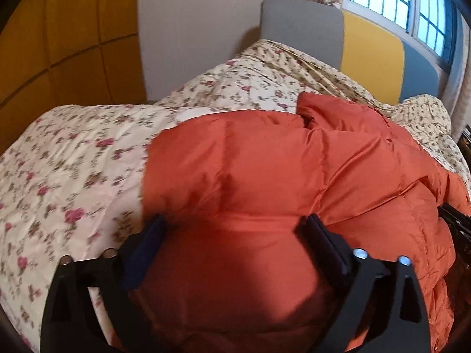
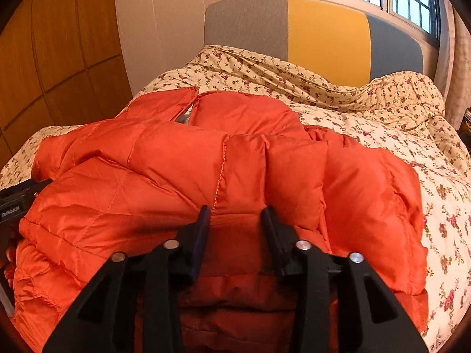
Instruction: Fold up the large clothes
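Fingers of left gripper (image 1: 232, 225) spread wide, straddling the near hem of the puffy orange quilted down jacket (image 1: 265, 161), pads not pressing. Right gripper (image 2: 237, 216) fingers half apart over a raised fold, fabric between them, not pinched as far as I can tell. Jacket lies on the floral cream quilt (image 1: 59, 161), long axis running away toward the grey-and-yellow padded headboard (image 2: 323, 29). Both grippers at the near edge, equally close.

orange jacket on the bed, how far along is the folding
Partly done: the orange jacket lies bunched on the floral quilt, one padded section already turned over the top. In hand: the left hand-held gripper stands wide open at its near edge, and the right hand-held gripper straddles a fold. Still left: flattening and the final folds.
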### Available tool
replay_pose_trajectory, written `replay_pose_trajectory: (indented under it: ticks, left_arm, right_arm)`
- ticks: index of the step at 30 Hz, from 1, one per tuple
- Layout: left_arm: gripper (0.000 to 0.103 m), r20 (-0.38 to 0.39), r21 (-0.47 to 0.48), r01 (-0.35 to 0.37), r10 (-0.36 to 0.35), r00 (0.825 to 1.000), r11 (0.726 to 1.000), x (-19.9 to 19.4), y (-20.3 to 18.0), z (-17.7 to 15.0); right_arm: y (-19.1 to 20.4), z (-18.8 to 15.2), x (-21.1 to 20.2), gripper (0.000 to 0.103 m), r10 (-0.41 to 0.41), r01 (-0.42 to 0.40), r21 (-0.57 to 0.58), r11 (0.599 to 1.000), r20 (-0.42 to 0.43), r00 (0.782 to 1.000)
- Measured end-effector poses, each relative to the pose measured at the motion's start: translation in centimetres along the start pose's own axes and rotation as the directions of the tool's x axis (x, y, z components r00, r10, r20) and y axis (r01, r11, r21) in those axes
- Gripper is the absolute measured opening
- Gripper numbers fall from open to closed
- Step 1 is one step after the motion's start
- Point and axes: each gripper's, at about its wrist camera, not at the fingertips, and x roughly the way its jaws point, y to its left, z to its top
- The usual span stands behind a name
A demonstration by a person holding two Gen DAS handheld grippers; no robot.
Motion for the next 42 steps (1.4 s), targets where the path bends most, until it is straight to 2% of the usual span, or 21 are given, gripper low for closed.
replay_pose_trajectory:
  ticks: [1, 2, 6, 9, 12, 19, 27, 30, 33, 35, 38, 42]
  left_arm:
    - [0.1, 0.0, -0.006, -0.001, 0.001, 1.0, 1.0, -0.6, 0.3, -0.2]
    - [0.1, 0.006, -0.013, 0.001, -0.001, 1.0, 1.0, -1.3, 0.6, -0.5]
    - [0.1, 0.022, -0.042, 0.003, -0.002, 1.0, 0.999, -2.7, 1.7, -1.6]
    - [0.1, -0.029, -0.074, 0.005, -0.007, 1.0, 0.997, -1.3, 2.4, -1.8]
    - [0.1, -0.101, -0.113, 0.058, -0.07, 0.992, 0.992, 0.8, 3.1, -1.9]
    - [0.1, -0.097, -0.08, 0.03, -0.037, 0.995, 0.996, 1.2, 2.4, -2.1]
    - [0.1, -0.081, -0.095, 0.04, -0.048, 0.996, 0.995, 0.8, 2.8, -2.1]
    - [0.1, -0.062, -0.116, 0.033, -0.041, 0.997, 0.993, -0.2, 3.1, -2.6]
    - [0.1, -0.049, -0.142, 0.03, -0.037, 0.998, 0.989, -1.5, 3.5, -3.2]
    - [0.1, -0.052, -0.162, 0.054, -0.063, 0.997, 0.985, -2.3, 3.9, -3.6]
    - [0.1, -0.062, -0.195, 0.086, -0.1, 0.993, 0.977, -3.7, 5.0, -4.8]
    - [0.1, -0.085, -0.191, 0.092, -0.11, 0.99, 0.977, -5.3, 5.8, -6.4]
  right_arm:
    - [-0.2, 0.1, -0.2, 0.054, 0.013, -0.013, 0.006, 1.0, 0.006, 1.0]
    - [-0.3, 0.0, -1.1, 0.054, 0.032, -0.032, 0.014, 0.999, 0.026, 0.999]
    - [-1.2, -0.2, -4.1, 0.053, 0.022, -0.026, 0.051, 0.998, 0.081, 0.996]
    - [-2.5, -0.5, -3.1, 0.053, -0.019, 0.018, 0.103, 0.995, 0.012, 1.0]
    - [-3.4, -1.2, -1.5, 0.054, -0.001, 0.005, 0.143, 0.99, -0.034, 0.999]
    - [-1.7, -1.0, 0.1, 0.056, -0.098, 0.101, 0.054, 0.993, -0.065, 0.993]
    - [-2.0, -1.3, 0.2, 0.058, -0.094, 0.098, 0.063, 0.993, -0.059, 0.994]
    - [-2.1, -1.4, -0.1, 0.062, -0.093, 0.097, 0.079, 0.992, -0.051, 0.994]
    - [-2.5, -1.7, -1.4, 0.069, -0.088, 0.089, 0.111, 0.99, -0.016, 0.996]
    - [-3.0, -1.9, -2.6, 0.072, -0.066, 0.065, 0.143, 0.988, 0.001, 0.998]
    - [-3.8, -2.5, -4.3, 0.072, -0.036, 0.037, 0.19, 0.981, -0.007, 0.999]
    - [-4.9, -3.6, -6.8, 0.072, -0.01, 0.02, 0.223, 0.975, -0.046, 0.999]
